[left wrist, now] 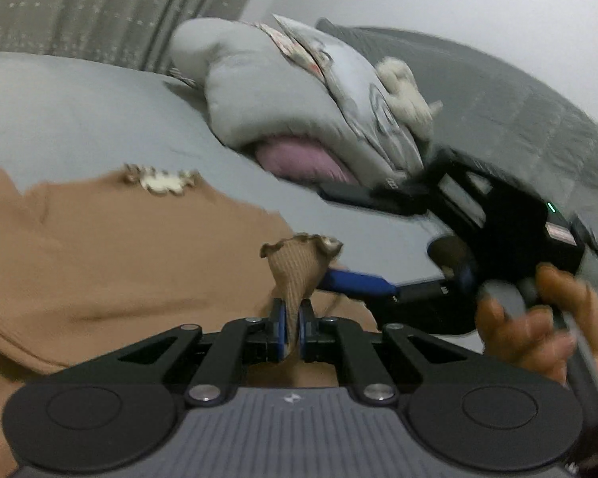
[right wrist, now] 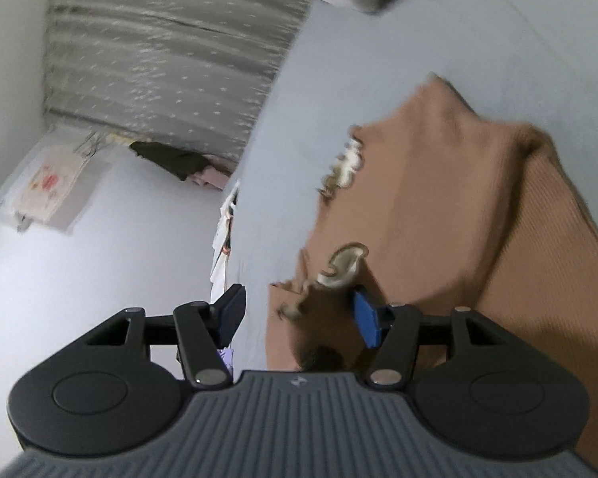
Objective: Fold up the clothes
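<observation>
While a patterned grey curtain point(left wrist: 79, 4) hangs behind the bed at the far left of the left wrist view, the brown garment point(left wrist: 111, 247) lies spread on the pale grey bed sheet point(left wrist: 59, 111), its cream lace trim point(left wrist: 161, 179) showing at one edge. The left gripper point(left wrist: 293, 328) has its 2 blue-padded fingers pressed together, pinching a ribbed, frilled cuff point(left wrist: 299, 263) of the garment, which stands up from between the pads. Beyond it a heap of grey bedding point(left wrist: 283, 95) with a pink cloth point(left wrist: 299, 157) tucked under it sits on the bed, close behind the work area. Further right, the right gripper point(left wrist: 378, 239) reaches in with its fingers spread, one above and one below, the lower blue pad just beside the cuff; a person's hand point(left wrist: 538, 318) holds its handle. A small green light and a red label show on its body, but the writing is too blurred to read.

From the right wrist view, a bag with a red print point(right wrist: 48, 183) and a dark cloth point(right wrist: 171, 159) lie on the floor at left. The right gripper point(right wrist: 299, 318) is spread wide, with the garment's frilled edge point(right wrist: 339, 267) between its pads but not touching either.
</observation>
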### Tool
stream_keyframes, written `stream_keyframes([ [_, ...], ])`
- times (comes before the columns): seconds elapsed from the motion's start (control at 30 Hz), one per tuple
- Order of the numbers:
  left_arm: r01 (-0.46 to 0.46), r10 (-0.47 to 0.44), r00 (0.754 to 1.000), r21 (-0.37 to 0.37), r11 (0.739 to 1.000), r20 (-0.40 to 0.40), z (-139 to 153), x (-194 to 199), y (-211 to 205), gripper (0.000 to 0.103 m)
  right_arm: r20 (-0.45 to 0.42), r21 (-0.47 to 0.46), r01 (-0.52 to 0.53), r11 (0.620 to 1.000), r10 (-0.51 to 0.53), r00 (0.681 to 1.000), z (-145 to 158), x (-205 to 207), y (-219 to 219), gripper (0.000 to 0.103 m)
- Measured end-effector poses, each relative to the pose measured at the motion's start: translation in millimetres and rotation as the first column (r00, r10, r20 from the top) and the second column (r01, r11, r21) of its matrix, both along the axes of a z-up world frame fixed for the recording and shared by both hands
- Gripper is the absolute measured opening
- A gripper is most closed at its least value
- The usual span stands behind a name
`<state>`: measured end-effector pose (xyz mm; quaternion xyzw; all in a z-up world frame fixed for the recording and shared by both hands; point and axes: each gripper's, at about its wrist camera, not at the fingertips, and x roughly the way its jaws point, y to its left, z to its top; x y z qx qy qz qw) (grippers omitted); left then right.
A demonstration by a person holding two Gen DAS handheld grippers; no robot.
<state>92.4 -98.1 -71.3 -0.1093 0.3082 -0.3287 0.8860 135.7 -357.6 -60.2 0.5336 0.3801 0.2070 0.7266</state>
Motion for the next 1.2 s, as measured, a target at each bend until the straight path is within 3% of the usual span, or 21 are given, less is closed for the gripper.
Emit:
stream_keyframes([
  [0.07, 0.011, -0.011, 1.0, 0.005, 1.0, -0.009, -7.4, -0.2, -0.5, 0.006, -0.071, 0.002, 0.003, 1.0, -0.003, 0.997, -11.2, 0.3, -0.4, 0.06],
  [0.17, 0.044, -0.043, 0.998, 0.007, 0.999, -0.035, -15.3, -1.2, -3.6, 0.01, -0.125, -0.073, -0.009, 0.997, 0.0, 0.992, -15.5, -1.5, 5.2, 0.06],
  [0.23, 0.063, -0.062, 0.997, 0.01, 0.998, -0.042, -11.6, -2.8, -2.3, 0.021, -0.143, -0.128, -0.032, 0.991, 0.013, 0.99, -17.9, -2.6, 14.7, 0.059],
  [0.27, 0.073, -0.073, 0.996, 0.013, 0.997, -0.045, -8.9, -3.7, -1.6, 0.035, -0.146, -0.151, -0.041, 0.988, 0.018, 0.989, -18.4, -3.3, 19.2, 0.055],
  [0.3, 0.065, -0.065, 0.998, 0.032, 0.997, -0.028, -4.3, -6.4, 0.7, 0.053, -0.145, -0.168, -0.043, 0.985, 0.018, 0.989, -18.0, -4.2, 21.9, 0.048],
  [0.33, 0.057, -0.056, 0.998, 0.052, 0.997, -0.011, 0.4, -9.2, 3.1, 0.063, -0.146, -0.183, -0.047, 0.982, 0.02, 0.989, -17.4, -5.0, 24.5, 0.024],
  [0.37, 0.048, -0.049, 0.999, 0.071, 0.996, 0.006, 5.1, -12.0, 5.5, 0.08, -0.15, -0.196, -0.057, 0.979, 0.027, 0.988, -16.5, -5.9, 27.2, 0.009],
  [0.4, 0.009, -0.014, 0.999, 0.106, 0.994, 0.045, 11.4, -15.8, 11.6, 0.083, -0.152, -0.206, -0.066, 0.976, 0.034, 0.988, -15.5, -6.9, 29.4, 0.009],
  [0.53, -0.098, 0.07, 0.988, 0.203, 0.974, 0.137, 21.8, -21.5, 42.0, 0.083, -0.043, -0.18, -0.056, 0.982, 0.049, 0.998, 15.8, -13.6, 27.0, 0.008],
  [0.6, -0.201, 0.162, 0.974, 0.267, 0.943, 0.159, 19.0, -15.2, 68.8, 0.083, 0.008, -0.167, -0.035, 0.985, 0.037, 0.999, 32.0, -13.3, 22.2, 0.008],
  [0.8, -0.344, 0.325, 0.939, 0.355, 0.869, 0.115, 1.8, 20.3, 105.7, 0.083, 0.157, -0.151, 0.05, 0.987, -0.026, 0.987, 89.7, -15.6, -0.5, 0.008],
  [0.9, -0.349, 0.329, 0.937, 0.375, 0.859, 0.117, -3.6, 34.7, 97.0, 0.083, 0.201, -0.163, 0.078, 0.984, -0.044, 0.979, 109.7, -16.7, -12.8, 0.008],
  [1.0, -0.35, 0.322, 0.937, 0.391, 0.851, 0.136, -5.9, 48.2, 78.9, 0.083, 0.2, -0.178, 0.089, 0.98, -0.053, 0.978, 109.4, -17.1, -20.9, 0.008],
  [1.13, -0.398, 0.383, 0.916, 0.379, 0.835, 0.119, -8.6, 63.7, 75.9, 0.08, 0.199, -0.197, 0.104, 0.975, -0.065, 0.978, 109.0, -17.7, -31.7, 0.008],
  [1.2, -0.436, 0.434, 0.897, 0.349, 0.83, 0.09, -10.7, 70.1, 85.6, 0.066, 0.198, -0.207, 0.112, 0.972, -0.071, 0.978, 108.8, -18.0, -37.0, 0.008],
])
